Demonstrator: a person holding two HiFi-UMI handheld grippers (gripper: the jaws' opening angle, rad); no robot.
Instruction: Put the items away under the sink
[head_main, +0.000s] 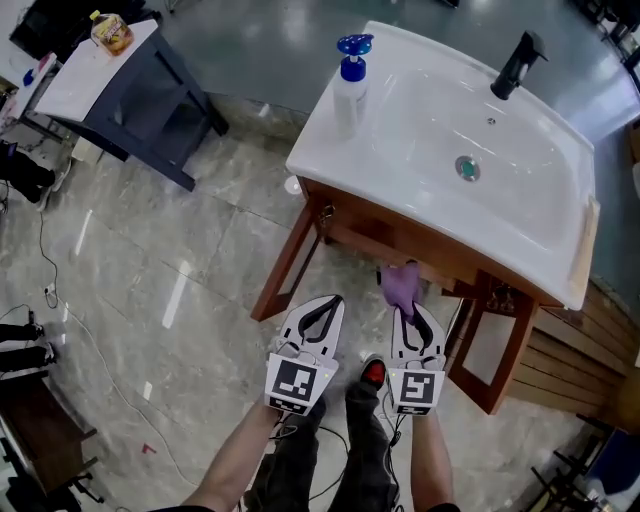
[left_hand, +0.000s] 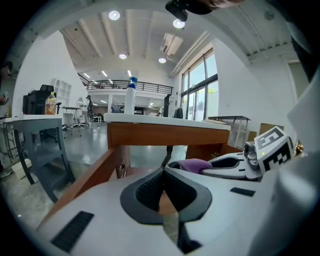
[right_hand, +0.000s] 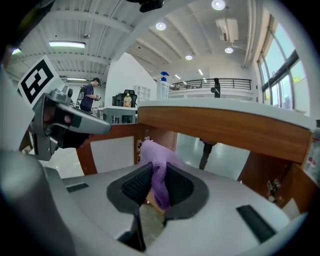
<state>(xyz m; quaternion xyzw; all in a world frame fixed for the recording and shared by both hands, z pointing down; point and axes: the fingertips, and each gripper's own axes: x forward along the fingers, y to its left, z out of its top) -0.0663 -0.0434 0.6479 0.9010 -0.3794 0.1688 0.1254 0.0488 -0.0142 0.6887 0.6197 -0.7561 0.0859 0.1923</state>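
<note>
The right gripper (head_main: 408, 315) is clenched on a purple cloth (head_main: 402, 283), which stands up out of its jaws and bunches just under the front rail of the wooden frame (head_main: 400, 235), at the 6 o'clock edge of the white counter (head_main: 400, 190). In the right gripper view the cloth (right_hand: 156, 165) is pinched between both black pads, its loose top flopping toward 11 o'clock, with the rail's underside running across above it and open space behind. The left gripper (head_main: 326, 305) hangs just beside the right one, at its 9 o'clock, and does not touch it; its jaws are pressed together with nothing between them. It points at the gap beside the frame's left leg (head_main: 285, 268), and the right leg (head_main: 512, 350) stands at 3 o'clock of the cloth, so the opening under the counter lies between the two legs. Bare marble floor (head_main: 180, 290) spreads wide toward 9 o'clock. On the counter a soap bottle (head_main: 350, 90) stands near the 10 o'clock corner and a black faucet (head_main: 515, 65) at the far rim. A dark side table (head_main: 130, 90) stands well apart at 10 o'clock.
</note>
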